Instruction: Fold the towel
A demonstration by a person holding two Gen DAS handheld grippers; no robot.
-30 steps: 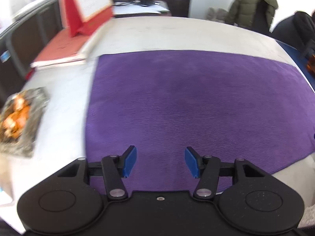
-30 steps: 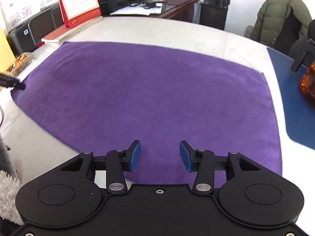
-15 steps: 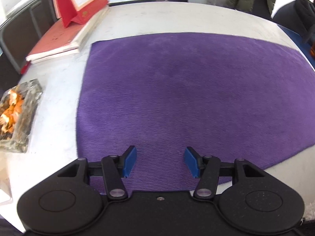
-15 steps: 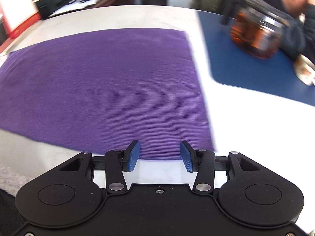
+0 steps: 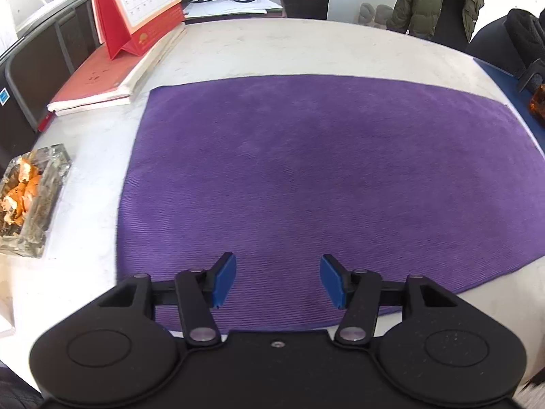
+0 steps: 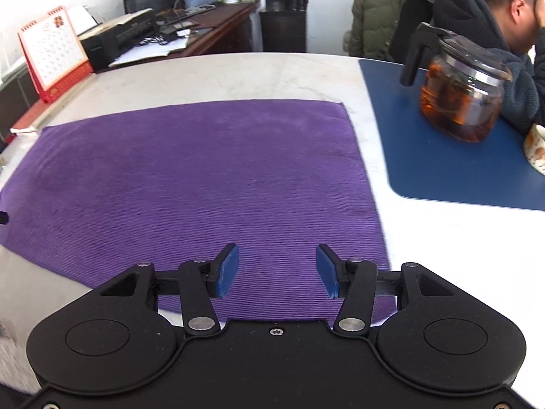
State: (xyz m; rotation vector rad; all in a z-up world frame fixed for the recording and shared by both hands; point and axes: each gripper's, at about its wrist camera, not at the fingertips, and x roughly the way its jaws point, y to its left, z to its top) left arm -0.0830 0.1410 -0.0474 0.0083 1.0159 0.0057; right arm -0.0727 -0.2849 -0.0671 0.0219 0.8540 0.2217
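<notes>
White round table [image 5: 279, 46] in an office; purple ribbed towel [image 5: 306, 177] flat on it. Glass ashtray [image 5: 30, 201] holds orange peel; glass teapot [image 6: 460, 99] holds amber tea. Left gripper [image 5: 277, 281] and right gripper [image 6: 276, 270] both spread, empty, over the towel's near edge.

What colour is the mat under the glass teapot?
Dark blue, plain. The mat shows best in the right wrist view, with the teapot standing on it.

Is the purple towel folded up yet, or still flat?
Still flat. The towel lies spread in one layer on the table, with no fold or lifted corner showing in either view.
</notes>
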